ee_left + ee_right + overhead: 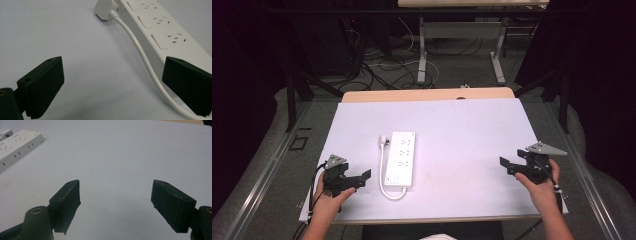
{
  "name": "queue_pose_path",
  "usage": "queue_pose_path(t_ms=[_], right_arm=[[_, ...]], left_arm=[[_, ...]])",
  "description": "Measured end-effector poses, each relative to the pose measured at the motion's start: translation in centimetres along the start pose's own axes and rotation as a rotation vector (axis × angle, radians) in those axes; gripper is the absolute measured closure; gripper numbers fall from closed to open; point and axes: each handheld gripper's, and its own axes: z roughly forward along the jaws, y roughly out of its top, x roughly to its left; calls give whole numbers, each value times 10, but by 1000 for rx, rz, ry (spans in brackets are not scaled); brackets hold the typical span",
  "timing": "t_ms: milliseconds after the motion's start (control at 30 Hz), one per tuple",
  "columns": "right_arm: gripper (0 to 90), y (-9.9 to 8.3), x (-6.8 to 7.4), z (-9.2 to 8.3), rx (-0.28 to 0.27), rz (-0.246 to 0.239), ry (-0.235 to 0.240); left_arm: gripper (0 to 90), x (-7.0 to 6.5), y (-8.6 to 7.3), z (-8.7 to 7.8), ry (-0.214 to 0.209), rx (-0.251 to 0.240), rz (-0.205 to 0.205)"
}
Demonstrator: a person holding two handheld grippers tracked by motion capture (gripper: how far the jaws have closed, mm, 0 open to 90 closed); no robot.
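Table (472, 125): white sheet over a wood top, a strip of wood showing at the far edge; front edge runs just ahead of both hands, so any pull toward the person risks dragging things off that side. Open room is large across the centre and right half, bare between the strip and the right gripper (512, 165), which sits well apart near the right edge, jaws spread wide, nothing between them. Power strip (401, 157): lies flat left of centre, long axis front to back, sockets up. Judged risk: it is light and on a smooth sheet, so a one-sided push probably slides or spins it rather than seating a grasp. Left gripper (357, 179): jaws wide, holding nothing, just beside the strip's near left end, with the cable (140, 50) running between its jaws. Likely fault: closing here pinches cable, not body, and tows the strip by its loop. Plug (106, 10): rests at the strip's far left corner, touching it; a tug on the cable may flip it.
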Motion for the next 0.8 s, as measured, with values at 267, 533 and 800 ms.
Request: queue_pose_path(t_ms=[267, 533, 800], right_arm=[[218, -19, 0, 5, 48, -45, -24], [211, -28, 2, 10, 82, -51, 5], [188, -31, 10, 13, 159, -123, 41]], left_arm=[[54, -1, 2, -2, 2, 13, 0], [68, -5, 6, -5, -9, 24, -19], [98, -15, 12, -8, -11, 39, 4]])
